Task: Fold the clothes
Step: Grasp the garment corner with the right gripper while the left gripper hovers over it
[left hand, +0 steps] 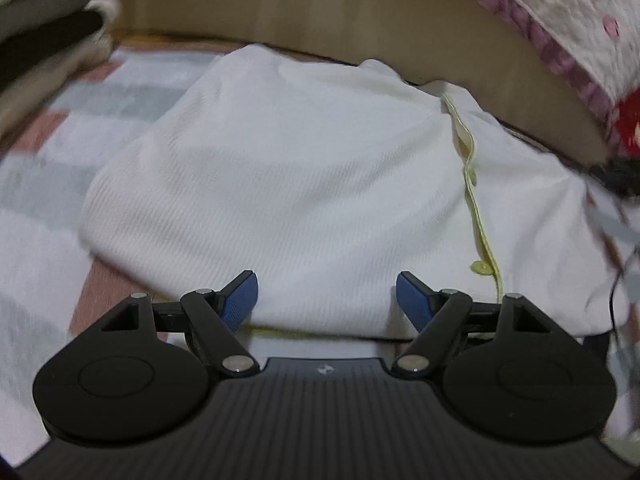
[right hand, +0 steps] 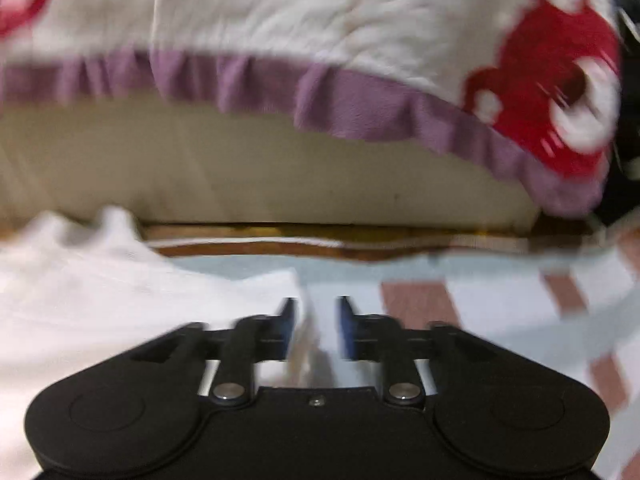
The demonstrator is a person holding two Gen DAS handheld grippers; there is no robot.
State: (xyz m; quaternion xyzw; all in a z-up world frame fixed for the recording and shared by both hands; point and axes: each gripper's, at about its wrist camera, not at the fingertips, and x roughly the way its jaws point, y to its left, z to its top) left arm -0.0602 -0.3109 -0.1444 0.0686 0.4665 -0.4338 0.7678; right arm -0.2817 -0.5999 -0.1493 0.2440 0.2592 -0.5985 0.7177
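Two grippers work over one white shirt (left hand: 280,184), which lies half-folded on the striped sheet (left hand: 36,200) against the bed base (left hand: 280,12). We hold the left gripper (left hand: 326,300) wide open above its near hem, gripping nothing; the right gripper (right hand: 316,328) is partly open and empty beside the shirt's edge. Grabbing one layer only would, we judge, undo the fold. Its long axis runs along the yellow button strip (left hand: 476,200), collar end toward the bed base.

no readable text, small white logo mark on left tool (left hand: 325,369)
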